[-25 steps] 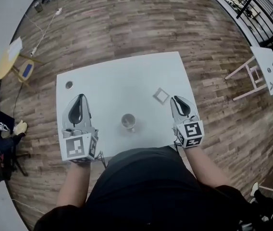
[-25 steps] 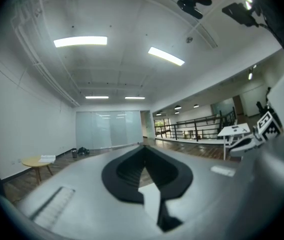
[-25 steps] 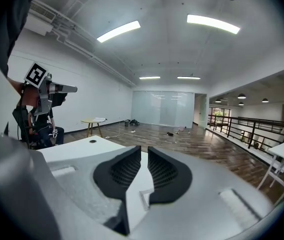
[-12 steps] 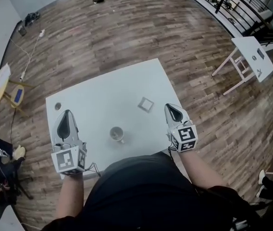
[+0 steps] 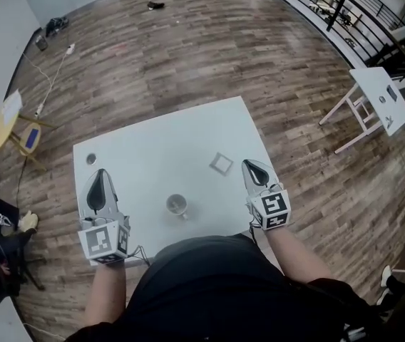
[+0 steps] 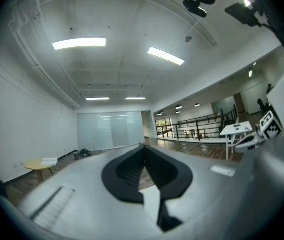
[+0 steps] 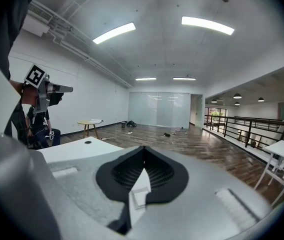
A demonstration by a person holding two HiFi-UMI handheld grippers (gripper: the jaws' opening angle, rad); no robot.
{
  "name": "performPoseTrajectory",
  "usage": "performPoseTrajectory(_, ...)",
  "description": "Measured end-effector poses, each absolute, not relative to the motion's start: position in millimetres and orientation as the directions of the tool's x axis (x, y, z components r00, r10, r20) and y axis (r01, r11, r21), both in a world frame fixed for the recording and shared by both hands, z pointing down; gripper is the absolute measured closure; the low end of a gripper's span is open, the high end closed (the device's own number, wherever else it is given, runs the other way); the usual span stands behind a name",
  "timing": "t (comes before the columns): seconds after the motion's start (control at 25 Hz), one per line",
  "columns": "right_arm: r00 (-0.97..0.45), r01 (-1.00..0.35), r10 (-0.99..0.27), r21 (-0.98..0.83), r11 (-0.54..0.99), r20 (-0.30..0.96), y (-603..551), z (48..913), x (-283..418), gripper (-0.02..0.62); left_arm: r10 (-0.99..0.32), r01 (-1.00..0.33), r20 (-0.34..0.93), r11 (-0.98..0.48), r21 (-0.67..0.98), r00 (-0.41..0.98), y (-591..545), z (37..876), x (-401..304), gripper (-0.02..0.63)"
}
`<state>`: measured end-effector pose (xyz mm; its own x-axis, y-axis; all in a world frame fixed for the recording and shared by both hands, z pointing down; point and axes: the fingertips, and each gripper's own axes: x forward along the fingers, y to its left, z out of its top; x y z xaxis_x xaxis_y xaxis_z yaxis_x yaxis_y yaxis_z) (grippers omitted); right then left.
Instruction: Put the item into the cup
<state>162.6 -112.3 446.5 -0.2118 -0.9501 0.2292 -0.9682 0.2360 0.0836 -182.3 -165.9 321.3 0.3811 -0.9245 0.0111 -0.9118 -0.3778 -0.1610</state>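
W/ the right gripper (image 5: pixel 252 168) just pinched together on nothing & the left gripper (image 5: pixel 100 175) likewise closed empty, the square item (image 5: pixel 221 163) (flat frame, prob.) lies on the table (image 5: pixel 152 137) beyond-right of the cup (image 5: pixel 177 205), not in it.

The head view looks steeply down from above the white rectangular surface (image 5: pixel 160 155). Both gripper views sit low over it, facing nearly level, sharing the black metal railing (image 6: pixel 192 129) beyond at one o'clock.
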Motion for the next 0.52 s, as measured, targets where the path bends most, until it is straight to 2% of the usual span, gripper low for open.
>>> performPoseTrajectory(0.24,-0.22,-0.965,-0.946,0.09,0.247,0.236,-126,453,152,0.594,-0.931,-0.92,0.032,-0.364,-0.149,0.363,-173,323,-197,0.598)
performPoseTrajectory(0.52,-0.301,-0.938,-0.92,0.097,0.333,0.252,-140,453,129,0.594,-0.954,-0.944,0.063,-0.298,-0.145,0.292,-163,331,-220,0.598)
